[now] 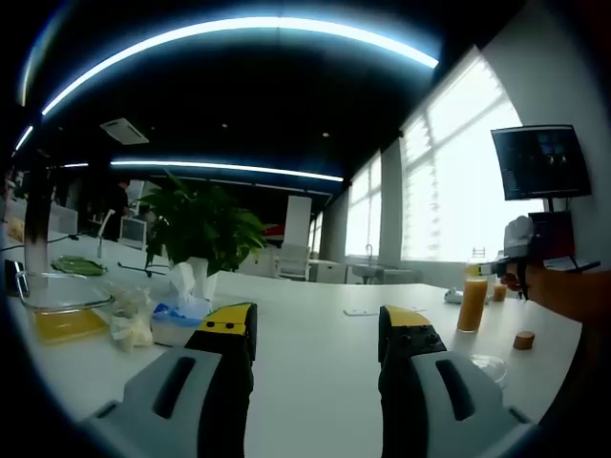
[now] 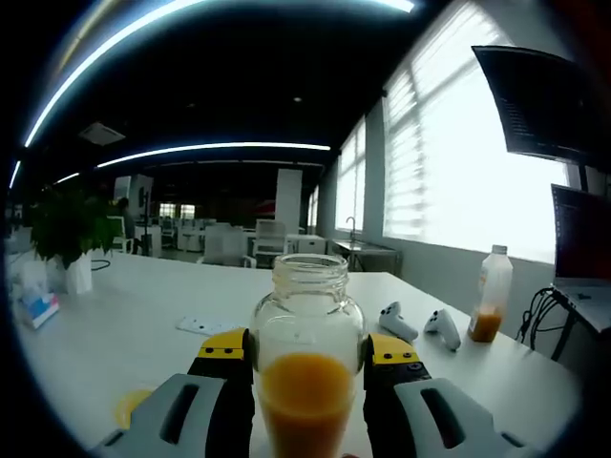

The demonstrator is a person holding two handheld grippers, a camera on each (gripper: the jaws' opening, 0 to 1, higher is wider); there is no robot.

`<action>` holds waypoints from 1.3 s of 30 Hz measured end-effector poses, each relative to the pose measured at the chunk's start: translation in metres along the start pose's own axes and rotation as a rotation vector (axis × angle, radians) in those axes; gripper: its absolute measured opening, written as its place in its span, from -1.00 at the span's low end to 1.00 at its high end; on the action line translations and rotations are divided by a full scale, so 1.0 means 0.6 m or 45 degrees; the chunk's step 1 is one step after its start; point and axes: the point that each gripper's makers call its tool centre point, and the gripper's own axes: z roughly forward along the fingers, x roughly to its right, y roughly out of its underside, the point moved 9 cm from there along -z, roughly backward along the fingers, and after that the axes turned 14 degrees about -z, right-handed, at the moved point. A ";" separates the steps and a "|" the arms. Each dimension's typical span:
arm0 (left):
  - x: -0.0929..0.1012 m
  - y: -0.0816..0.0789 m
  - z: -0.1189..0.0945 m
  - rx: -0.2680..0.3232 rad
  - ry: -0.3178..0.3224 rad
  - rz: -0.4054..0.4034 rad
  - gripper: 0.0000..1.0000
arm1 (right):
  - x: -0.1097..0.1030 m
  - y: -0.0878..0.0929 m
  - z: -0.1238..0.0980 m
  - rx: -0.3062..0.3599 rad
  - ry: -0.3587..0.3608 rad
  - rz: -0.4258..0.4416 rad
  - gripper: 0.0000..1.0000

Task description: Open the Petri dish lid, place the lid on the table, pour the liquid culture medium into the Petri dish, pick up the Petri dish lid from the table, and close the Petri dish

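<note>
1. A clear glass bottle with an open wide mouth, roughly half full of orange liquid, is standing upright between the jaws of the right gripper in the right gripper view; the yellow-tipped black jaws are pressing against both of its sides, gripping it.
2. In the left gripper view the same bottle of orange liquid is showing far to the right, held upright over the white table, with a person's forearm reaching in behind it.
3. A shallow clear plastic Petri dish is lying flat on the table near its right edge, close to the left gripper's right jaw; I cannot tell whether its lid is on.
4. A small brown cork-like stopper is sitting on the table just beyond the dish, apart from it.
5. The left gripper is hanging over the table with its jaws spread wide and nothing between them.
6. Further left, a clear rectangular container holding yellow contents is standing near a tissue box and a leafy green potted plant.
7. In the right gripper view, a second capped plastic bottle with a little orange liquid is standing at the right, with two white handheld controllers lying beside it.
</note>
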 end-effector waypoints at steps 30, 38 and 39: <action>0.009 0.003 0.022 -0.025 0.008 0.023 -0.16 | 0.037 -0.020 -0.076 0.320 -0.122 -0.172 -0.03; 0.013 0.006 0.024 -0.028 0.018 0.021 -0.15 | 0.076 -0.005 -0.122 0.374 -0.154 -0.156 -0.05; 0.014 0.006 0.024 -0.028 0.019 0.021 -0.15 | 0.082 -0.003 -0.127 0.373 -0.150 -0.157 -0.05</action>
